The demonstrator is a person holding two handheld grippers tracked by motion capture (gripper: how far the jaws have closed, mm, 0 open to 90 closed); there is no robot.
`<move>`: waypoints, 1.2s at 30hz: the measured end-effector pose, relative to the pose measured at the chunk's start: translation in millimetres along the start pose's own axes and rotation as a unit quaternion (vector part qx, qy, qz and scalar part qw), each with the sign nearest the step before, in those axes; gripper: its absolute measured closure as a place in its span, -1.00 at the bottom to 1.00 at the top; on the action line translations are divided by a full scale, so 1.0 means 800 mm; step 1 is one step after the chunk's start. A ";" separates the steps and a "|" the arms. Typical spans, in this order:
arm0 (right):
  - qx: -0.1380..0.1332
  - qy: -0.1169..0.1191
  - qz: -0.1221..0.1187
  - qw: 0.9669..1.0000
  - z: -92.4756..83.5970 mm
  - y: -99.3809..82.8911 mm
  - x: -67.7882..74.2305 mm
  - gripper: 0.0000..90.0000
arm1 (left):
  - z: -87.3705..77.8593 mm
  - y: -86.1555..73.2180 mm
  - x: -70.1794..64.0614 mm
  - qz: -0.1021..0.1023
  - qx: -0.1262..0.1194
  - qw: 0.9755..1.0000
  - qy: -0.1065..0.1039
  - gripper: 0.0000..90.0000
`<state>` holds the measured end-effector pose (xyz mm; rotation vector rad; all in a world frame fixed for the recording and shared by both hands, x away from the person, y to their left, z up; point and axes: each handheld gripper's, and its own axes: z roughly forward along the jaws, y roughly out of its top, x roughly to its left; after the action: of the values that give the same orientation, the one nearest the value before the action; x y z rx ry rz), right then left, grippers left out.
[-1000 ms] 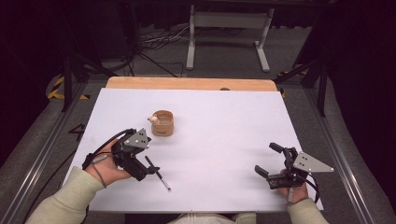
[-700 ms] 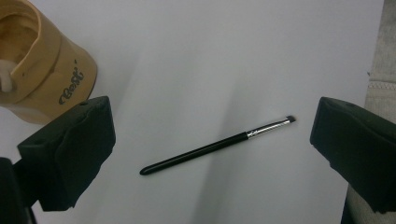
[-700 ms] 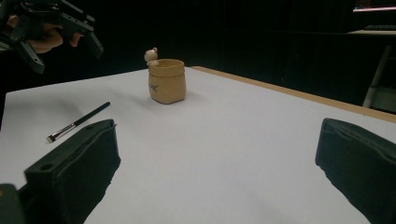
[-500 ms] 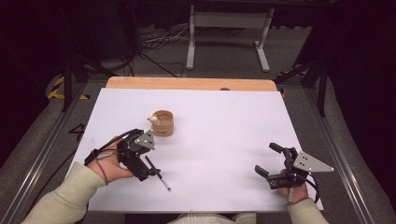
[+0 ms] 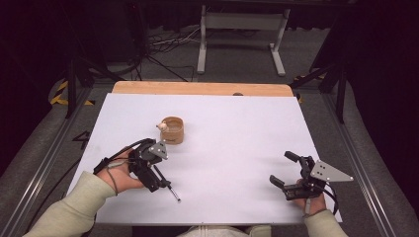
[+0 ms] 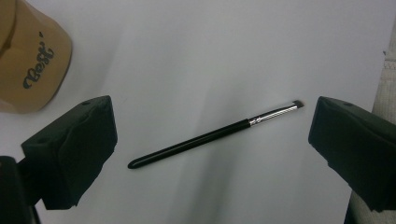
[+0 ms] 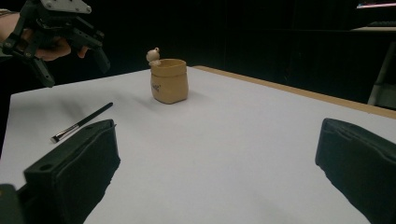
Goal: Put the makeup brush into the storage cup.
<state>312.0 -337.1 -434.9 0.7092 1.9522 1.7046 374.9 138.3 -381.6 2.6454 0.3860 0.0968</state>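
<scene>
Hovering over the white table (image 5: 237,128), our left tongs (image 5: 159,183) hang just above a thin makeup brush (image 6: 215,135), with the jaws spread wide and nothing between them. In the left gripper view the brush lies flat on the table between the two black jaws, apart from both, at a slant across the gap. It has a long glossy black handle, a short silver ferrule and a small dark angled tip.

We judge the step in hand to be the approach for picking up the brush. The next move seems to call for lowering the left tongs until the jaws bracket the handle near its middle, then closing gently, since so slim a thing lying flat could roll or slip away.

Our right tongs (image 5: 286,170) rest near the front right of the table, well apart from the brush, also wide open and holding nothing.

Farther back, beyond the brush, stands a small tan pot (image 5: 172,130), upright and shaped like a sack, with dark lettering on its side and a little pale figure perched on its rim. It looks a likely place for the brush to go.

Beyond the table's far wooden edge lie a dark floor and metal stand legs.
</scene>
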 end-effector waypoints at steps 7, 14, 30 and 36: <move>-0.001 0.002 0.002 1.000 0.000 0.000 -0.001 -1.00 | 0.009 -0.002 0.002 0.003 0.013 1.000 -0.010 -0.95; 0.000 0.001 0.003 1.000 0.000 0.000 -0.001 -1.00 | 0.018 -0.003 0.004 0.010 0.036 0.999 -0.019 -0.94; 0.005 0.007 0.005 1.000 0.001 -0.001 0.000 -1.00 | 0.040 0.002 0.003 0.032 0.064 0.997 -0.030 -0.95; 0.004 0.007 0.007 1.000 -0.001 -0.002 0.000 -1.00 | 0.047 0.002 0.004 0.033 0.066 0.997 -0.034 -0.95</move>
<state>311.6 -337.6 -436.2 0.7175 1.9676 1.7159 383.4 121.2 -414.1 2.7836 0.2908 0.0018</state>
